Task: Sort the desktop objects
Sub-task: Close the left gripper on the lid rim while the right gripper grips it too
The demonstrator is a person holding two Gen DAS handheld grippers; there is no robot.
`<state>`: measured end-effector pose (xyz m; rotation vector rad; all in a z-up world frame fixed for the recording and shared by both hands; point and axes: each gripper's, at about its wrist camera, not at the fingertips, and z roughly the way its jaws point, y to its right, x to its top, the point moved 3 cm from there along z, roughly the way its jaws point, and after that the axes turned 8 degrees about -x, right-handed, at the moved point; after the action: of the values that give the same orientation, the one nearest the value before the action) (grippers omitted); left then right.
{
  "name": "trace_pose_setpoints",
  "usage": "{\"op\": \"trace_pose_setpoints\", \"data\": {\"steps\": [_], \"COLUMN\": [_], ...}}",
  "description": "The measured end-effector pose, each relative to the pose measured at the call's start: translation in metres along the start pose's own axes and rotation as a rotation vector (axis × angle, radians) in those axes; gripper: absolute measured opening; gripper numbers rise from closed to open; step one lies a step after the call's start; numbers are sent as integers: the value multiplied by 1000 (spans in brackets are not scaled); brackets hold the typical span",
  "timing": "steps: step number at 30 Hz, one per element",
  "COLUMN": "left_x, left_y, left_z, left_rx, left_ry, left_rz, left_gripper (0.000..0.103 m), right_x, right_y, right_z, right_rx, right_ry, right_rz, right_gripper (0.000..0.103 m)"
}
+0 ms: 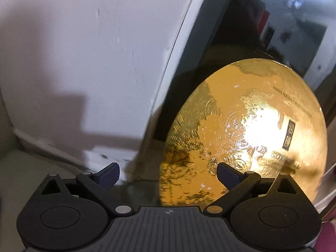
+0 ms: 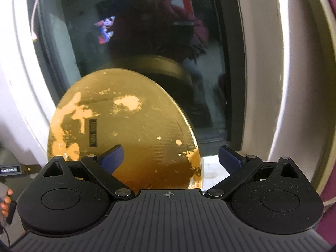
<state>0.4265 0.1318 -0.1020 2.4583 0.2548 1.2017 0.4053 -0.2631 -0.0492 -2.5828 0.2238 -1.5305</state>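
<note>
A: Where is the thing to be sorted?

B: The round gold tin lies just ahead of both my claws, close against the dark window pane, its worn lid facing up. My right claw stands with its jaws wide apart and nothing between them; the left claw is spread the same, empty too

A: How do I take it well?

B: I judge the lid too broad for one claw to span, so I would bring the pads to its rim from opposite sides, low, and squeeze gently, since the foil looks slick

A: What does each view add?

B: The left wrist view shows printed lettering on the lid and the white wall beside it. The right wrist view shows the tin's mirrored side in the glass, and the other claw's tip at the far left
</note>
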Motion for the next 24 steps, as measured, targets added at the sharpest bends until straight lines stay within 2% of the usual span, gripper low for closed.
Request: {"op": "trace_pose_setpoints", "data": {"steps": [2, 6, 16, 21, 24], "left_x": [-3, -8, -16, -15, -15], "left_y": [-8, -21, -16, -4, 5], "left_z": [8, 20, 41, 47, 47], "left_rx": [-50, -85, -171, -221, -211], "left_ry": [21, 48, 69, 72, 80], "left_rz": [-47, -120, -61, -21, 2], "left_gripper": [100, 101, 102, 103, 103], "right_x": [-2, -5, -10, -13, -15], "right_y": [3, 4, -1, 0, 0], "right_z": [9, 27, 56, 62, 65], "right_rx": [3, 6, 42, 96, 100], "right_ry": [2, 60, 114, 129, 129], "right_rz": [9, 5, -15, 11, 31], "right_gripper": [99, 100, 101, 103, 103]}}
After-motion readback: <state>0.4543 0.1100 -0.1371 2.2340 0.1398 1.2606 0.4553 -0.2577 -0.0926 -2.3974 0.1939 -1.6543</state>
